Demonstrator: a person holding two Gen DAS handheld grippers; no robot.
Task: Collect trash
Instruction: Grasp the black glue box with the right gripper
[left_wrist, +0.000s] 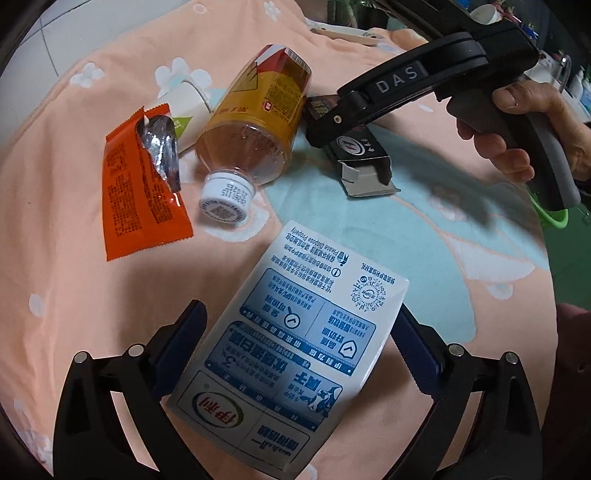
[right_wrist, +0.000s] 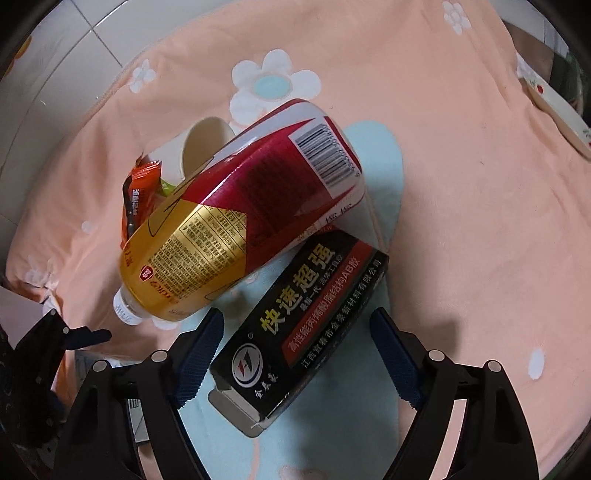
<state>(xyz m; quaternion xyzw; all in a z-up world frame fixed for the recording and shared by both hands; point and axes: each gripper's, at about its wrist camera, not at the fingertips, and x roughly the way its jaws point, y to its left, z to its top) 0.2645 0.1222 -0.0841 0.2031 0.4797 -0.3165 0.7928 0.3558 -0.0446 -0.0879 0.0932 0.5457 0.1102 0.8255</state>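
Observation:
My left gripper (left_wrist: 299, 347) is open, its blue pads on either side of a white and blue milk carton (left_wrist: 295, 354) lying on the cloth. My right gripper (right_wrist: 295, 358) is open around a black glue box (right_wrist: 303, 332) with an open end flap; the box also shows in the left wrist view (left_wrist: 364, 162), under the right gripper's body. A plastic bottle (left_wrist: 255, 125) with a gold and red label lies on its side, cap toward me. An orange wrapper (left_wrist: 144, 188) and a paper cup (left_wrist: 184, 110) lie beside it. They also show in the right wrist view: the bottle (right_wrist: 236, 221), the wrapper (right_wrist: 138, 195), the cup (right_wrist: 203, 144).
A peach cloth with white flowers and a pale blue patch (left_wrist: 406, 236) covers the table. A green basin (left_wrist: 554, 218) stands past the right edge. A dish (right_wrist: 557, 110) lies at the far right. Tiled floor (right_wrist: 74, 55) lies beyond the left edge.

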